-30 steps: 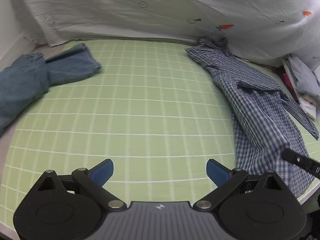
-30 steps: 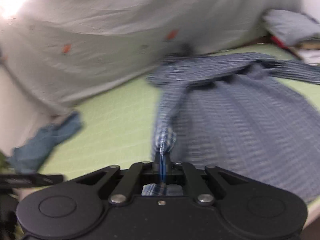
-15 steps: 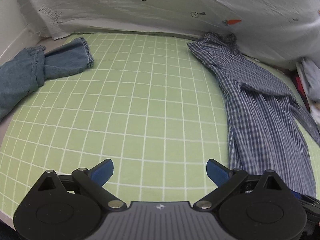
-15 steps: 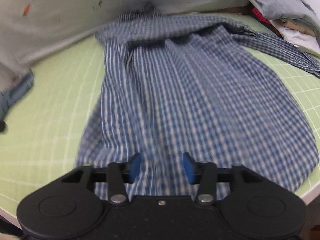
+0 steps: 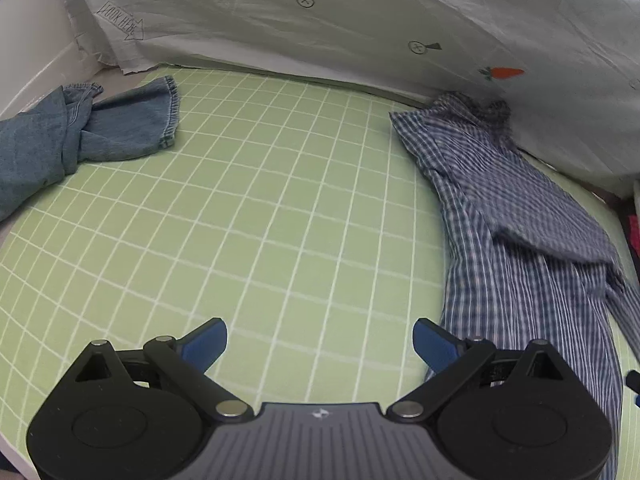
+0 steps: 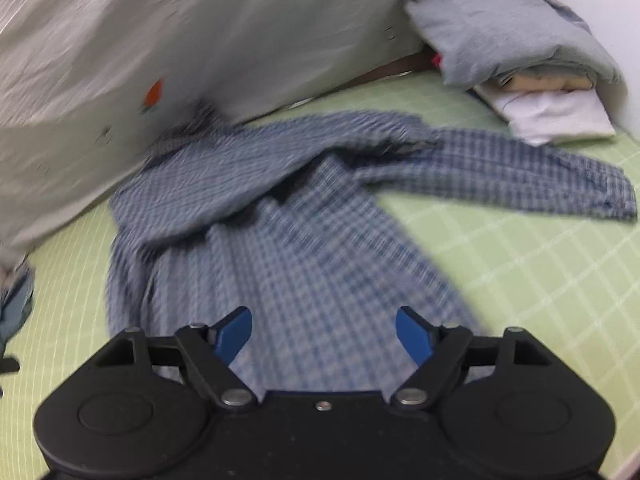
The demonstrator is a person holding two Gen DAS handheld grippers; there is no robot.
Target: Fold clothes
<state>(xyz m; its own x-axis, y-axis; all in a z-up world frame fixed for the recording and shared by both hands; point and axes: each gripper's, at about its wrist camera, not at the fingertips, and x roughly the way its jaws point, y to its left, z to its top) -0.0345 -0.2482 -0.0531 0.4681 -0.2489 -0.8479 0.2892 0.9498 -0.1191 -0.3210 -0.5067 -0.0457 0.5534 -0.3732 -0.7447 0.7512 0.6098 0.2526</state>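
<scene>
Green mat (image 5: 280,208): plaid shirt (image 6: 288,248), both grippers agape

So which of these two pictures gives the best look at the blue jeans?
The left wrist view. The jeans lie crumpled at the far left of the green mat, sharp and well lit. The right wrist view catches only a blurred blue scrap at its left edge.

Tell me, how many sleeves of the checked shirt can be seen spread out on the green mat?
1. One sleeve of the checked shirt stretches to the right across the green mat, toward the folded pile. The other sleeve may be hidden under the body.
</scene>
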